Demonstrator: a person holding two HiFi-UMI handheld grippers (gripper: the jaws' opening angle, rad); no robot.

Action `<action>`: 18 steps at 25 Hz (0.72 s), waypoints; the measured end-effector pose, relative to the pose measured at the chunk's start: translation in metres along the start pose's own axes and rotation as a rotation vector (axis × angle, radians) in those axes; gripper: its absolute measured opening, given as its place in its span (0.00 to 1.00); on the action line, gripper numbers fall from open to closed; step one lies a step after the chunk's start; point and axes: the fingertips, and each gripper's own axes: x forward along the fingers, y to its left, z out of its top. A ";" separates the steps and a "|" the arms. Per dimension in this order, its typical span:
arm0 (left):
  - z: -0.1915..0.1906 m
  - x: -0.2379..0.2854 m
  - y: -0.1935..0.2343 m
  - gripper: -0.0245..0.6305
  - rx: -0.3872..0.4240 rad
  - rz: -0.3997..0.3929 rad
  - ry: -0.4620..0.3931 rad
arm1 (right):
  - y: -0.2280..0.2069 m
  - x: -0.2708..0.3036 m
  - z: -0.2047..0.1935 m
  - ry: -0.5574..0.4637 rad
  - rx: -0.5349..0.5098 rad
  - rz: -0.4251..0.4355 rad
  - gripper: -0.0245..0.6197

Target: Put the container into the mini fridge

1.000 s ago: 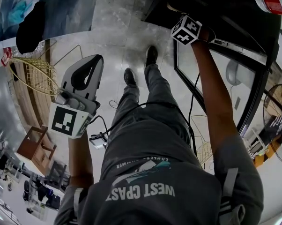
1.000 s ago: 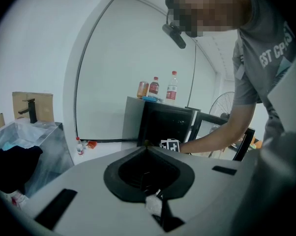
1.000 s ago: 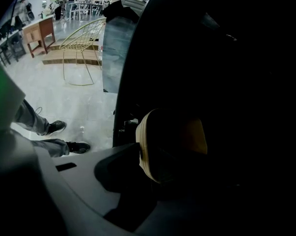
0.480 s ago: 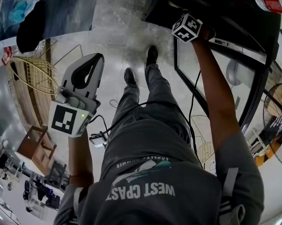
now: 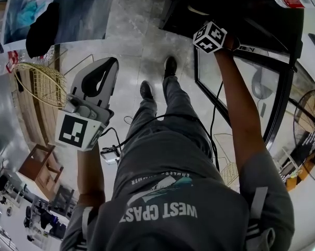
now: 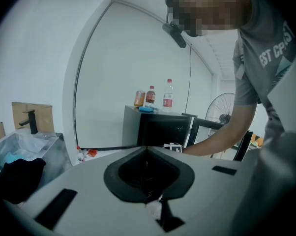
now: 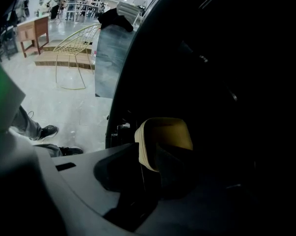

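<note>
r tool (image 7: 155, 162) jaws just opening, container (image 7: 166, 132) btwn (inside dark fridge (image 7: 212, 58))

Bright daylight, fisheye distortion, dark vignetting.

A pale, glossy stone-tiled floor (image 5: 131, 41) is carrying a black mini fridge (image 6: 162, 129) with its glass door (image 5: 270, 95) swung open, a gold wire chair (image 5: 40, 82), a small brown wooden table (image 5: 40, 163) and the person's two black shoes (image 5: 146, 89). On the fridge's flat top, two red-labelled bottles (image 6: 150, 95) and an orange jar (image 6: 139, 98) are standing upright, with a blue flat object (image 6: 147, 109) lying beside them
</note>
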 end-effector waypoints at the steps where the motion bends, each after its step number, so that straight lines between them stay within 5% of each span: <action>1: 0.002 -0.003 -0.002 0.06 0.005 0.000 -0.003 | -0.001 -0.007 0.002 -0.006 0.009 -0.006 0.24; 12: 0.027 -0.045 -0.016 0.06 0.066 -0.004 -0.054 | -0.014 -0.121 0.037 -0.158 0.205 -0.094 0.18; 18: 0.048 -0.070 -0.022 0.06 0.090 -0.019 -0.118 | -0.018 -0.216 0.080 -0.348 0.387 -0.092 0.12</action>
